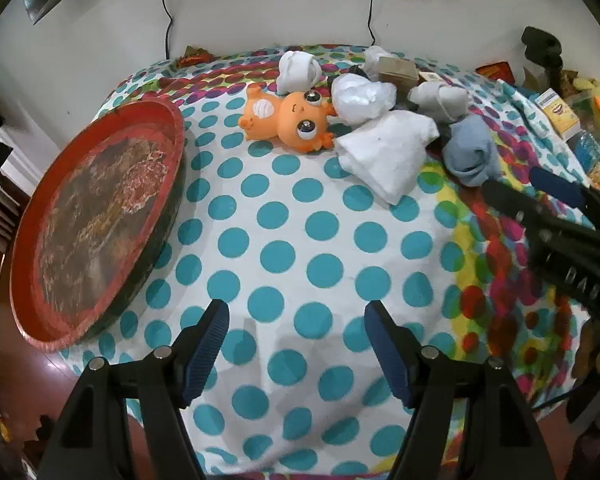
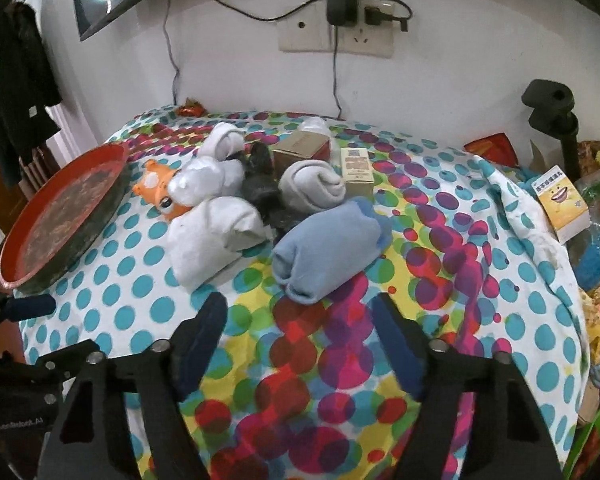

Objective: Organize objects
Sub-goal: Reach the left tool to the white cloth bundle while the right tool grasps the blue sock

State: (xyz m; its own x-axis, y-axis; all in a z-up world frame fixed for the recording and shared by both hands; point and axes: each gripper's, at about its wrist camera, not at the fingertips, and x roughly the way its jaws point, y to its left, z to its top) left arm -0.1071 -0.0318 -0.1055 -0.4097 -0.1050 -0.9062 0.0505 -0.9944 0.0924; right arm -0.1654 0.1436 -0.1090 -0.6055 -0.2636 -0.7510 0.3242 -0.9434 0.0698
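Dotted cloth point(image 1: 292, 216) covers the table, with a red round tray point(image 1: 96, 224) at its left edge. Both the left gripper point(image 1: 296, 320) and right gripper point(image 2: 300, 312) stand wide with nothing between their jaws. Just ahead of the right one lies a blue sock roll point(image 2: 324, 248), beside a white sock bundle point(image 2: 212, 236). The orange toy point(image 2: 160, 192) is half hidden behind white socks; dark items in the pile's middle are hard to make out.
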